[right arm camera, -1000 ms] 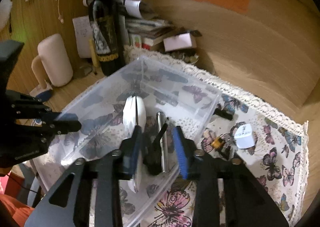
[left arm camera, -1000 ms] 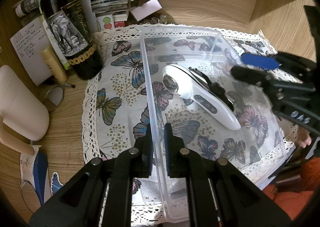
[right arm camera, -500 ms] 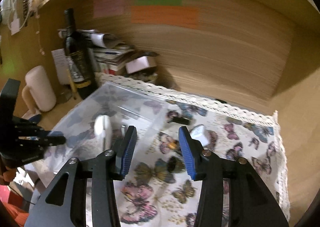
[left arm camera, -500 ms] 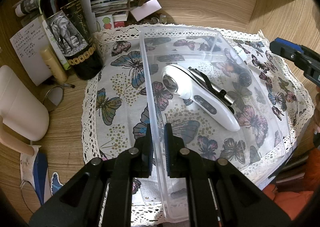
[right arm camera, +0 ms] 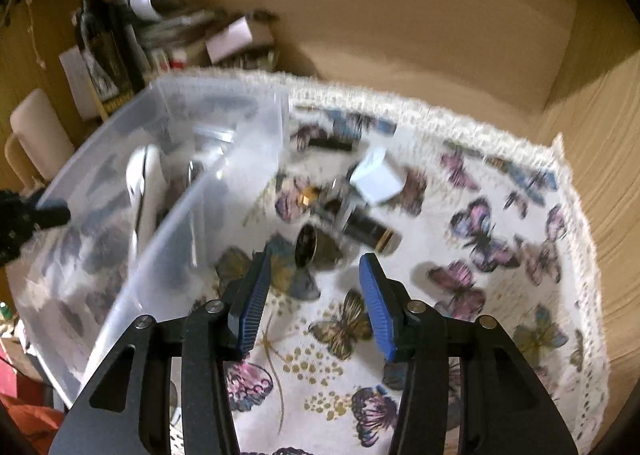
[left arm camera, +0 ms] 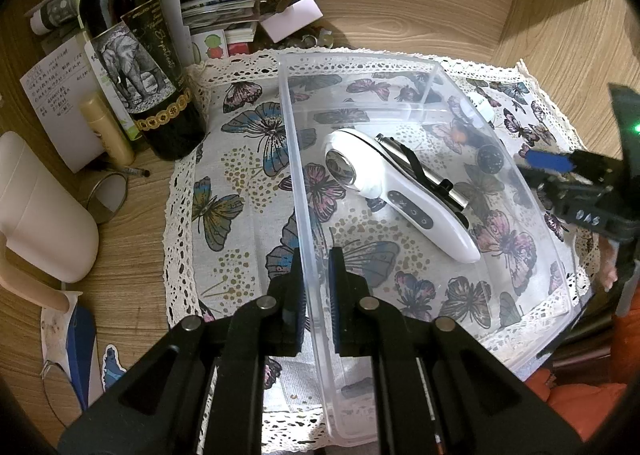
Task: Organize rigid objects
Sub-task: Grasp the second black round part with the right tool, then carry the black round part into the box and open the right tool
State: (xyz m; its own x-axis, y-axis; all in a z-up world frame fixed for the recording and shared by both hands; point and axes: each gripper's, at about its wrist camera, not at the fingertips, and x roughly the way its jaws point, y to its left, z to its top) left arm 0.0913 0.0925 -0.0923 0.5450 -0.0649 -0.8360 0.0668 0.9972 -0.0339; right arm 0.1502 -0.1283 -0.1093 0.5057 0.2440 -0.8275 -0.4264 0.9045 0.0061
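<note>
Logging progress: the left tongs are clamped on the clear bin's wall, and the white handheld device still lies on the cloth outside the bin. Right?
Not quite. The left wrist view shows the white handheld device lying inside the clear bin, not on the cloth. The left tongs do clamp its wall.

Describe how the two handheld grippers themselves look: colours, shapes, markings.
Both are matte black, angular frames with cut-out slots and round silver pivot pins. The left gripper has dark, narrow finger pads. The right gripper carries bright blue ribbed pads. Seen from the left wrist view, the right unit shows small white lettering and a green indicator light. No cables or sleeves are visible.
</note>
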